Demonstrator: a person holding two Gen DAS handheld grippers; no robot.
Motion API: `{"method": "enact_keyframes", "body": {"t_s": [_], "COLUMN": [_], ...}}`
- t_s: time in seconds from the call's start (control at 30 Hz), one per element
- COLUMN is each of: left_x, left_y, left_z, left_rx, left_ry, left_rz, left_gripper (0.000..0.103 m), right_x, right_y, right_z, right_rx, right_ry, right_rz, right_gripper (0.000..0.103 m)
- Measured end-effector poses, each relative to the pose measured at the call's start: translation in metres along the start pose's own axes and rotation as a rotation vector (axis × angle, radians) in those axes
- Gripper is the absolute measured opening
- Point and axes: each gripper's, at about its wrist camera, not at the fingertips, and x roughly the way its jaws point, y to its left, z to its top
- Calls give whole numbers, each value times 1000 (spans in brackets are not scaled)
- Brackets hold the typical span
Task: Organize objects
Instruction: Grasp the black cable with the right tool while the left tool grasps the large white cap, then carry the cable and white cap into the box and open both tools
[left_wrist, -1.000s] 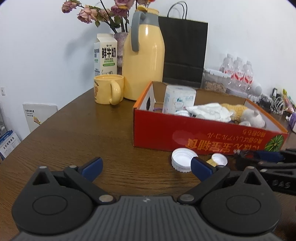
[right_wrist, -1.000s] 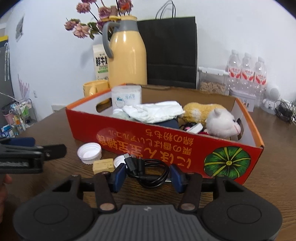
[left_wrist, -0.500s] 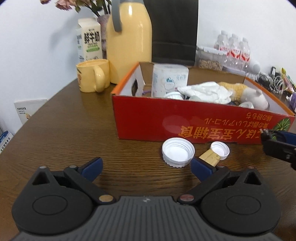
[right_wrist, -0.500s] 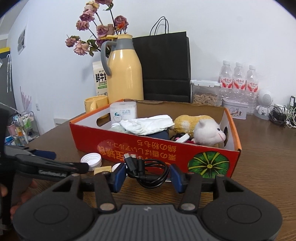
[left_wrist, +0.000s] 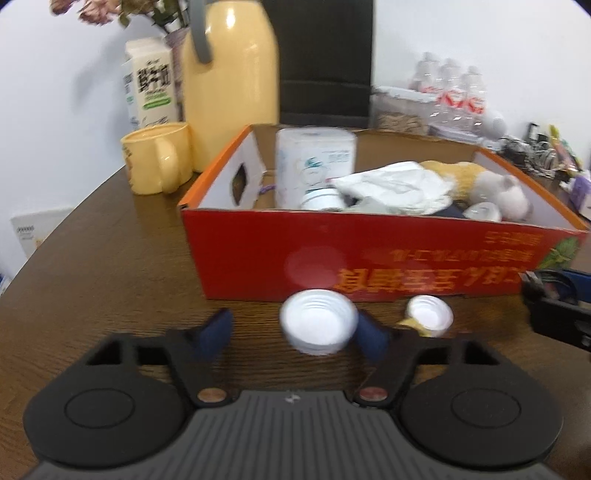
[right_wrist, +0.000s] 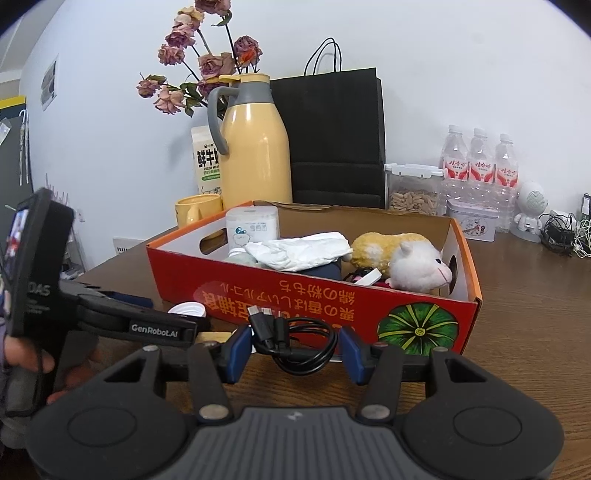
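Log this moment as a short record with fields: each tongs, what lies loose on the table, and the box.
left tongs: open, big white cap between the tips
right tongs: shut on black cable, lifted
loose on table: big white cap, small white cap
box: red, open top, holds paper roll, white cloth, plush toy

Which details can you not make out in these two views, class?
- Left wrist view: motion blur smears the box lettering and the big cap.
- Right wrist view: the left gripper covers most of that cap.
- Right wrist view: the right gripper straddles the cable; contact unclear.
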Motion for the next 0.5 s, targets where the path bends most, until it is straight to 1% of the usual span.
{"method": "enact_keyframes", "body": {"t_s": [0.03,0.07,0.2,0.5], "left_x": [-2,-4,-17,-41], "left_y": [-2,-4,-9,-12], "left_z": [-1,-2,-5,-9], "left_rx": [12,19,37,16], "left_ry": [-7,-14,-81,-168], "left_rz": [-12,-21,-33,-8], "left_gripper": [47,41,41,41], "right_x": [1,1,1,-1], "right_y": [0,0,1,2], "right_z": [0,-1,-1,-2], "right_rx": [-2,-3,-5,-6], "right_ry": [2,4,5,-5], "right_rz": [0,0,1,6], "right_gripper": [51,51,51,51]}}
